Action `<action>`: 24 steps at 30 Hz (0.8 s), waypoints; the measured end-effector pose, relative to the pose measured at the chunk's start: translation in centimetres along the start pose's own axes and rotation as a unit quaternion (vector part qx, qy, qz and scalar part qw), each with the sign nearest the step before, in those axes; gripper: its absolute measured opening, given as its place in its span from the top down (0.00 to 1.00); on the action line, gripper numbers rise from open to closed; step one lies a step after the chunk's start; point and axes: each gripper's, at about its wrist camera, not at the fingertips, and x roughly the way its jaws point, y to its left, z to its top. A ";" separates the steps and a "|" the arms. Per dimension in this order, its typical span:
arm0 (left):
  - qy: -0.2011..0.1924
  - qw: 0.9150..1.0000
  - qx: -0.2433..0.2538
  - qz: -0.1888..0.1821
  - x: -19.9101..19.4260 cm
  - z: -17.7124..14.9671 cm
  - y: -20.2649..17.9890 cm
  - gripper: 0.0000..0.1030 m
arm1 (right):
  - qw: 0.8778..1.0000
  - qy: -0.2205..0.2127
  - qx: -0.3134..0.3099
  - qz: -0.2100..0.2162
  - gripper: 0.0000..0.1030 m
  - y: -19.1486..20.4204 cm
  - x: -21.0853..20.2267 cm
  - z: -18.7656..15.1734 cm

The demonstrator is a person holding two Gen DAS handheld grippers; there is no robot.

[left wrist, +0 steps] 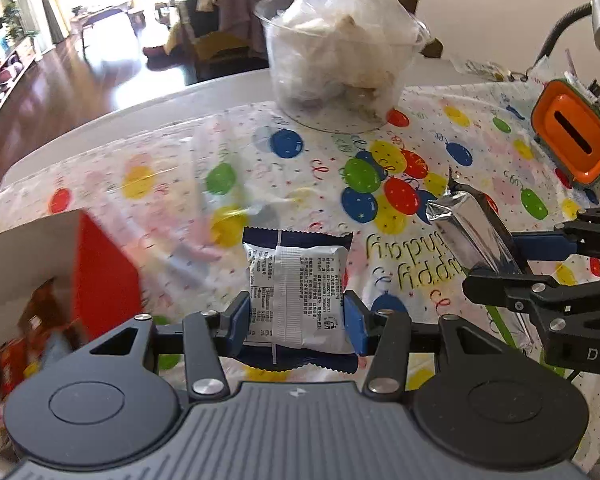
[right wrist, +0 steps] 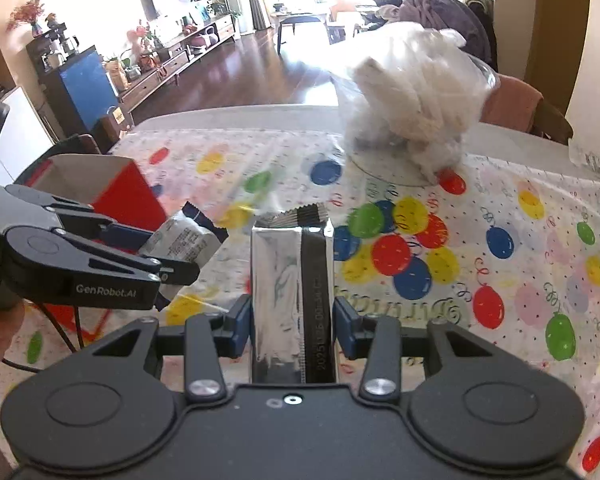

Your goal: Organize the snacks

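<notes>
In the right claw (right wrist: pixel 293 322), silver packet (right wrist: pixel 290 296) points forward.

Black gripper (left wrist: pixel 298 314) frames, blue jaws, silver screws.

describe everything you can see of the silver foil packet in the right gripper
The silver foil packet is a long, narrow, shiny sachet with a dark strip printed along one side and a crimped, zigzag top edge. It stands lengthwise between the jaws of the right gripper, pinched at its sides by the blue pads and lifted off the balloon tablecloth. Its foil looks slightly creased.
</notes>
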 end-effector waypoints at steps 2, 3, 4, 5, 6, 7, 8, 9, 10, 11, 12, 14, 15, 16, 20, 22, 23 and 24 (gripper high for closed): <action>-0.007 1.000 -0.011 0.003 -1.5 -0.5 0.7 0.53 | 1.000 -0.003 -0.005 0.000 0.60 1.2 -0.8 0.0; -0.013 1.000 -0.012 0.006 -2.3 -0.8 0.9 0.53 | 1.000 -0.006 -0.007 0.000 0.60 1.7 -1.2 0.1; -0.019 1.000 -0.013 0.008 -3.2 -1.1 1.2 0.53 | 1.000 -0.008 -0.009 0.001 0.60 2.3 -1.6 0.1; -0.022 1.000 -0.014 0.009 -4.0 -1.4 1.5 0.53 | 1.000 -0.010 -0.011 0.004 0.60 2.9 -2.0 0.2; -0.025 1.000 -0.015 0.008 -4.8 -1.6 1.8 0.53 | 1.000 -0.012 -0.013 0.005 0.60 3.4 -2.2 0.2; -0.029 0.999 -0.017 0.011 -5.4 -1.9 2.1 0.53 | 1.000 -0.013 -0.015 0.005 0.60 3.9 -2.5 0.3; -0.034 0.999 -0.017 0.015 -6.1 -2.1 2.3 0.53 | 1.000 -0.016 -0.018 0.007 0.60 4.6 -2.7 0.3; -0.039 0.999 -0.019 0.017 -6.8 -2.4 2.7 0.53 | 1.000 -0.019 -0.020 0.010 0.60 5.1 -2.9 0.4; -0.042 0.999 -0.021 0.015 -7.4 -2.6 3.0 0.53 | 0.999 -0.022 -0.021 0.012 0.60 5.6 -3.1 0.5; -0.045 0.999 -0.024 0.014 -7.8 -2.9 3.4 0.53 | 0.999 -0.024 -0.024 0.013 0.60 6.3 -3.3 0.5; -0.046 0.999 -0.022 0.016 -8.2 -3.2 3.8 0.53 | 0.999 -0.027 -0.029 0.014 0.60 6.9 -3.3 0.6; -0.045 0.999 -0.021 0.018 -8.4 -3.9 4.6 0.54 | 0.999 -0.028 -0.036 0.014 0.60 7.8 -3.2 0.7; -0.038 0.999 -0.027 0.020 -8.3 -4.2 5.1 0.54 | 0.999 -0.029 -0.039 0.012 0.60 8.1 -3.1 0.7; -0.028 0.999 -0.030 0.018 -8.0 -4.5 5.5 0.54 | 0.999 -0.030 -0.039 0.009 0.60 8.4 -3.0 0.7; -0.010 1.000 -0.026 0.008 -7.2 -5.4 5.3 0.54 | 0.999 -0.023 -0.027 0.009 0.60 8.4 -2.0 0.2; -0.006 1.000 -0.012 0.012 -6.5 -5.7 4.4 0.54 | 1.000 -0.016 -0.023 0.010 0.60 8.1 -1.7 -0.3; -0.003 1.000 0.000 0.011 -5.9 -5.7 3.9 0.54 | 1.000 -0.014 -0.023 0.009 0.60 7.9 -1.5 -0.5; 0.003 1.000 0.006 0.008 -5.5 -5.9 3.6 0.54 | 1.000 -0.011 -0.023 0.009 0.60 7.6 -1.4 -0.7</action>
